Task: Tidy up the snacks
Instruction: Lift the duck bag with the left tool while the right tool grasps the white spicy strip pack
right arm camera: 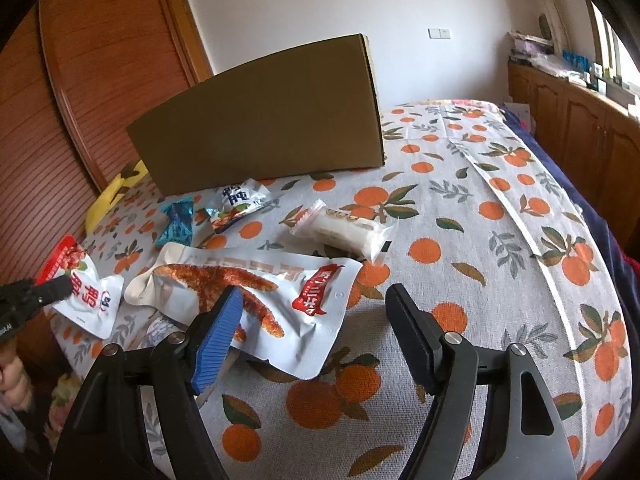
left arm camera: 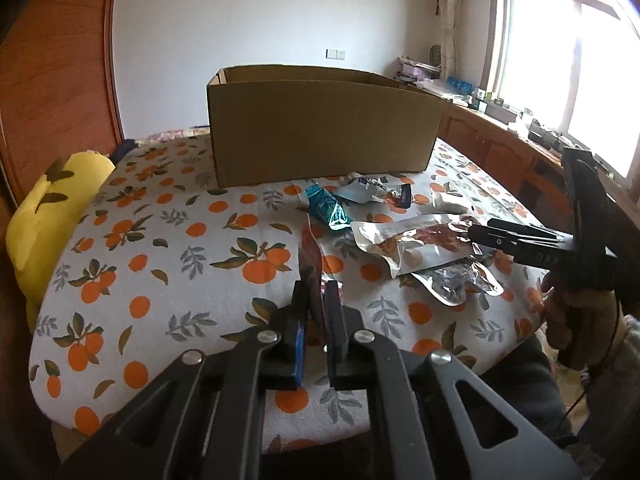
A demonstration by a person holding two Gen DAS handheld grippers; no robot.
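The left tongs (left arm camera: 316, 300) are pinching a red-topped white snack pouch (right arm camera: 86, 296) by its edge, holding it upright so that the left wrist camera is seeing it edge-on; in the right wrist view the pouch is hanging just above the orange-print tablecloth (right arm camera: 460, 240) at the far left. The right tongs (right arm camera: 316, 312) are standing wide apart and gripping nothing, hovering over the near end of a large silver pouch printed with a chicken foot (right arm camera: 256, 280), the blue-padded finger (right arm camera: 218, 340) lying over it.

Beyond that pouch, a white wrapped cake (right arm camera: 344, 232) is lying flat on the cloth. Farther left, a small white packet with blue characters (right arm camera: 236, 206) and a teal foil packet (right arm camera: 178, 222) are lying side by side, near the front wall of the cardboard box (right arm camera: 264, 120). The box is standing open-topped toward the back of the cloth-covered desk. A yellow cushion (left arm camera: 56, 216) is sitting at the desk's left edge, beside a wooden sliding door (right arm camera: 100, 60).
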